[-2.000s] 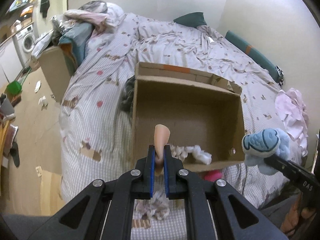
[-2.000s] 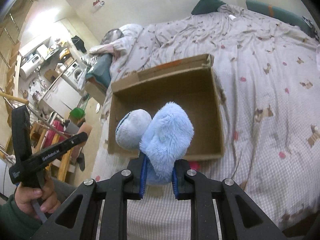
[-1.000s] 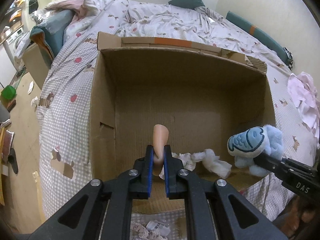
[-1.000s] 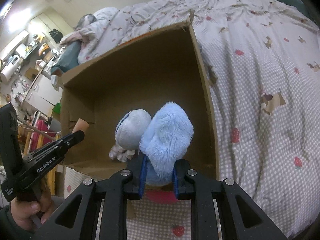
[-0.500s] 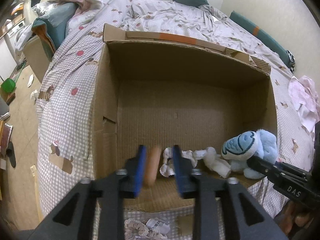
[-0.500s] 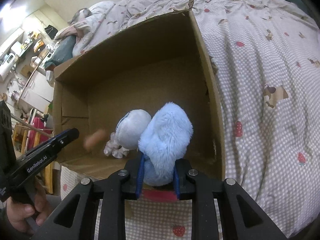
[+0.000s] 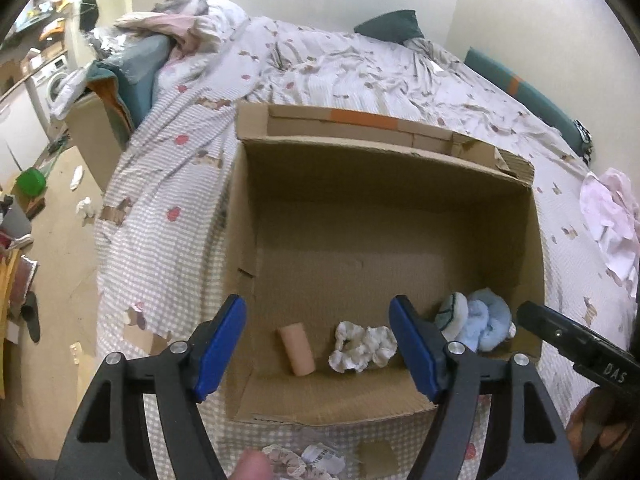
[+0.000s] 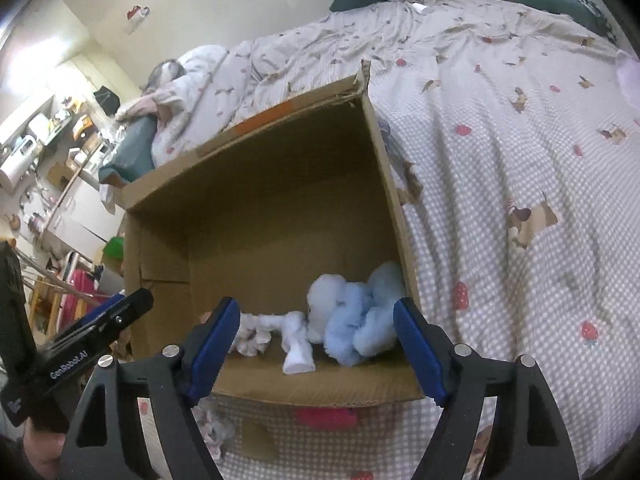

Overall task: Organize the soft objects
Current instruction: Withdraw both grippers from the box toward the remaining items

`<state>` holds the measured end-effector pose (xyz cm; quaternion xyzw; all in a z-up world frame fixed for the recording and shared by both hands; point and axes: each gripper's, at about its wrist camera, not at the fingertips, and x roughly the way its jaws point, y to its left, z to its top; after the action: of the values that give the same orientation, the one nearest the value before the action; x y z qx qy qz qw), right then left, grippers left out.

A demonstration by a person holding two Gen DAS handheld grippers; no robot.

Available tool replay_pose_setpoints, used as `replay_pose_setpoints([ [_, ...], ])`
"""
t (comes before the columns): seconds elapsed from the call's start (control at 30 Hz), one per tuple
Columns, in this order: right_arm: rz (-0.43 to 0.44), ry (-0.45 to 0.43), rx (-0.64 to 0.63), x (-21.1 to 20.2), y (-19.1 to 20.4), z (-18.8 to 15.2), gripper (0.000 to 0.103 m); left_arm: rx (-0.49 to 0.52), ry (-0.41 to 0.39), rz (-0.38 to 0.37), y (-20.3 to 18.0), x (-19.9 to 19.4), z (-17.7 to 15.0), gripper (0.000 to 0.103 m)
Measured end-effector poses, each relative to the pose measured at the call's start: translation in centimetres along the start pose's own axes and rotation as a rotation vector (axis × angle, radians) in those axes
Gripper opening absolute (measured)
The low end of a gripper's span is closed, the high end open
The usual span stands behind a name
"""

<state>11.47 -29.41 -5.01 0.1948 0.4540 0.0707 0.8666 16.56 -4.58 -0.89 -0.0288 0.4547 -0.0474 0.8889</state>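
I had both jaws opening wide, nothing between them: left hand-held gripper point(image 7: 318, 344), right hand-held gripper point(image 8: 316, 344). The peach foam roll point(image 7: 297, 350) and blue plush toy point(image 8: 360, 312) lay in the cardboard box point(image 7: 384, 184), where soft things belonged.

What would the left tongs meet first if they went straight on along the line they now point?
Probably the floor of the cardboard box, close to the peach cylinder and white scrunchie. The left tongs are opening with nothing between them; depth is uncertain.

On the bed point(image 7: 360, 80) stood an open box point(image 7: 384, 216), and along its near wall lay a short cylinder point(image 7: 297, 350) at left, a scrunchie point(image 7: 362, 346) in the middle and a plush toy point(image 7: 478, 322) in the right corner.
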Motion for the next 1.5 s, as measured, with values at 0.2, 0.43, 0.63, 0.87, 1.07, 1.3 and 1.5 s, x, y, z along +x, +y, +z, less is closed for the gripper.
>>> replay_pose_setpoints([
  [0.2, 0.025, 0.000, 0.004, -0.6, -0.1, 0.0, 0.084, -0.014, -0.019, 0.004, 0.6, -1.2, -0.3, 0.075],
  [0.43, 0.039, -0.020, 0.004, -2.0, 0.4, -0.6, 0.084, -0.013, -0.050, 0.015, 1.1, -3.8, -0.8, 0.083],
  [0.63, 0.040, -0.031, 0.004, -3.5, 0.8, -1.3, 0.084, -0.013, -0.068, 0.033, 1.7, -5.8, -2.1, 0.091],
  [0.87, 0.029, -0.031, -0.019, -4.7, 1.4, -2.2, 0.084, -0.033, -0.041, 0.039, 3.0, -7.0, -4.0, 0.102],
  [1.07, 0.022, -0.026, 0.005, -5.5, 0.9, -3.4, 0.084, -0.028, -0.024, 0.040, 3.1, -7.6, -5.2, 0.102],
  [1.3, 0.002, -0.005, -0.006, -5.8, 0.9, -5.0, 0.084, -0.038, -0.042, 0.055, 3.3, -8.2, -6.1, 0.102],
  [1.5, -0.018, 0.036, -0.018, -5.4, 1.0, -6.7, 0.084, -0.087, -0.010, 0.042, 4.5, -7.2, -7.3, 0.102],
])
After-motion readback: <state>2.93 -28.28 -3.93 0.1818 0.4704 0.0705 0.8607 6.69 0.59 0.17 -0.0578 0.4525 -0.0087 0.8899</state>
